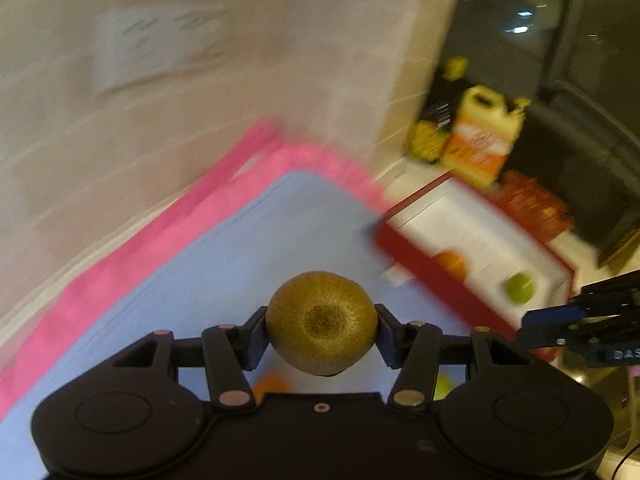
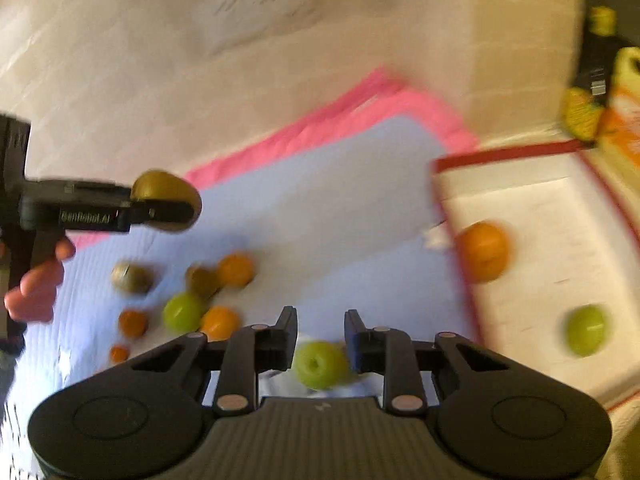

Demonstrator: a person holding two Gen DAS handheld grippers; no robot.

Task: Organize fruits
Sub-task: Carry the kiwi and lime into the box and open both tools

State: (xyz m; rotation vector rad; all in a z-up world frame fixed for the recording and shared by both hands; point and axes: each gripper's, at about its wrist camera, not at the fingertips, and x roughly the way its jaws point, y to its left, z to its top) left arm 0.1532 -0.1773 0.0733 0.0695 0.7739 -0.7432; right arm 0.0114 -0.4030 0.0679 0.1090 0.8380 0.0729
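My left gripper [image 1: 322, 326] is shut on a brown kiwi [image 1: 322, 322] and holds it above the pale blue mat [image 1: 240, 248]; the held kiwi also shows in the right wrist view [image 2: 168, 200]. A red-rimmed white box [image 2: 552, 240] to the right holds an orange [image 2: 484, 252] and a green fruit [image 2: 586, 330]. My right gripper [image 2: 321, 340] is open above a green fruit [image 2: 320, 364] on the mat. Several oranges, kiwis and a green fruit [image 2: 182, 312] lie loose on the mat at the left.
A pink cloth [image 1: 132, 256] lies under the mat against the beige wall. Yellow and orange bottles [image 1: 480, 136] stand behind the box. The right gripper shows at the right edge of the left wrist view [image 1: 580, 320].
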